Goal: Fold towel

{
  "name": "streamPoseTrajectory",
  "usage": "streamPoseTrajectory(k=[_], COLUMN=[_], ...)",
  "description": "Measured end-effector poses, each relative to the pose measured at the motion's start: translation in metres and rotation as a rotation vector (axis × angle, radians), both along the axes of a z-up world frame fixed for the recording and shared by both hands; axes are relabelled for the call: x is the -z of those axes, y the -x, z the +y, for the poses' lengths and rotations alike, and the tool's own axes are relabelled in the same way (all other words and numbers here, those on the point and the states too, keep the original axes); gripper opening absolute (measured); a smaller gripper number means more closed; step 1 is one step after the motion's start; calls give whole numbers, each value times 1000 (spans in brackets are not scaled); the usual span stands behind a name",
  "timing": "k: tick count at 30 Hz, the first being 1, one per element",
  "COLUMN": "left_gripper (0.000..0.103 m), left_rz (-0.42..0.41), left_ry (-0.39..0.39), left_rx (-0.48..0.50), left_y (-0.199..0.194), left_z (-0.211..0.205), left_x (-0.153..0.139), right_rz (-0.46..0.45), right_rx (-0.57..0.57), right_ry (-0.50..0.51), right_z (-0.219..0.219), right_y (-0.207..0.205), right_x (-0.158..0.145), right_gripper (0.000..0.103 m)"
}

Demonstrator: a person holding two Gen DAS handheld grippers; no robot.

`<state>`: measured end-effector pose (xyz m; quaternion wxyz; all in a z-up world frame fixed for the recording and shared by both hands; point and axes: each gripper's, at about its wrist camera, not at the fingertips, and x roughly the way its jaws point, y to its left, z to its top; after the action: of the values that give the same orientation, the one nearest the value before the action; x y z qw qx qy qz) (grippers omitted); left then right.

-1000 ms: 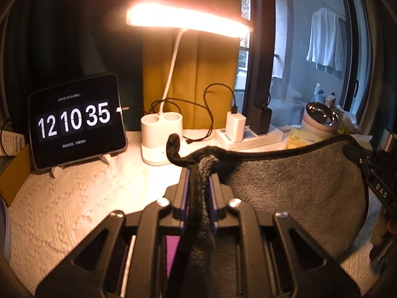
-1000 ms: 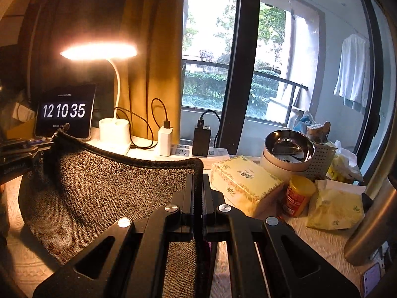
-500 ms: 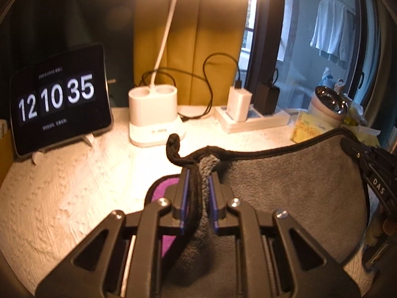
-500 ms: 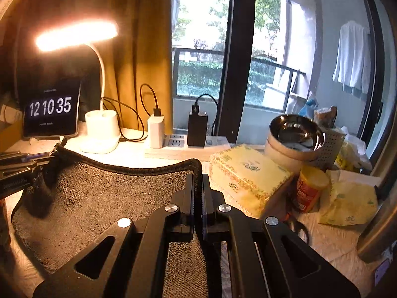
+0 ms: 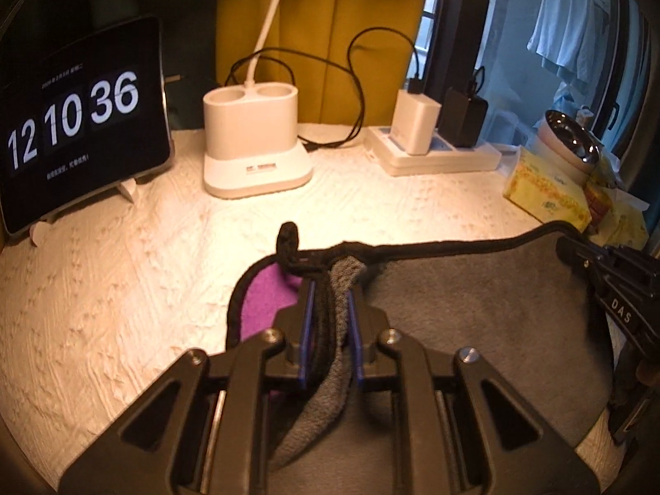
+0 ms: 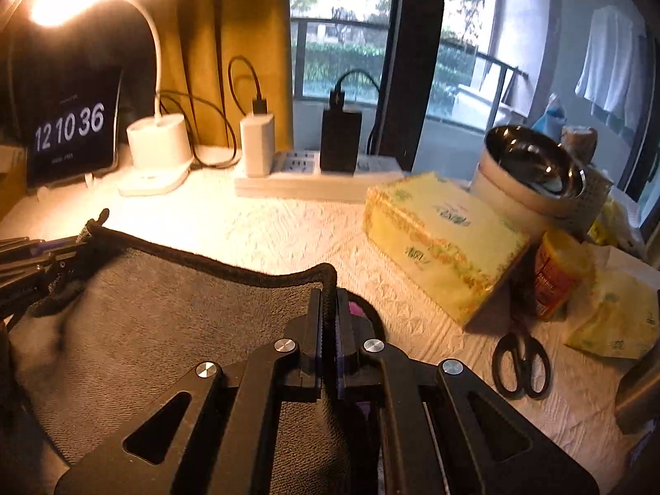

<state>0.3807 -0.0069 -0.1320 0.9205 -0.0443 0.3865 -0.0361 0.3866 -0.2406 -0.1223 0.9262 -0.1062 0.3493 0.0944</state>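
Grey terry towel (image 5: 474, 309), black-piped and purple underneath, hangs stretched just over the quilted white worktop (image 5: 123, 255). Left gripper (image 5: 330, 313) fingers clamped on one bunched corner, right gripper (image 6: 328, 321) pinching the other; the towel's near edge is hidden behind both.

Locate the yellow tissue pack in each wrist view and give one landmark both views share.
Left wrist: the yellow tissue pack lies at the right edge, beyond the towel, below the steel bowl.
Right wrist: it lies right of centre, in front of the power strip.
Shared landmark: the clock display reading 12 10 36, far left.
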Motion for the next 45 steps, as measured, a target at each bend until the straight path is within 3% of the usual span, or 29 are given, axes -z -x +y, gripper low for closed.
streamPoseTrajectory(k=[7,12,19,23,25,27,29,32,45], left_gripper=[19,21,24,32,43,77,87,87,87], left_rz=[78,80,70,43,29,17,7,-13,-88], left_ry=[-6,-51,-51,-77,-87,-75,-61,-49,-20], left_rx=[0,4,-4,-18,-17,-21,-20,-11,18], left_y=[-9,-9,-4,3,7,10,13,21,63], left_z=[1,-5,-4,-5,-6,-5,-4,-4,-7], left_x=[12,12,5,-2,-5,-7,-10,-18,-52], right_rz=[49,122,123,119,113,104,103,86,28], right_rx=[15,14,19,19,19,20,24,46,93], right_ry=[38,73,87,92,103,113,106,92,16], right_z=[4,8,10,11,12,12,10,3,-24], right_y=[-9,-19,-19,-19,-16,-13,-10,-4,41], right_x=[7,18,20,19,18,16,13,6,-32], right_gripper=[5,5,6,12,23,35,44,55,56])
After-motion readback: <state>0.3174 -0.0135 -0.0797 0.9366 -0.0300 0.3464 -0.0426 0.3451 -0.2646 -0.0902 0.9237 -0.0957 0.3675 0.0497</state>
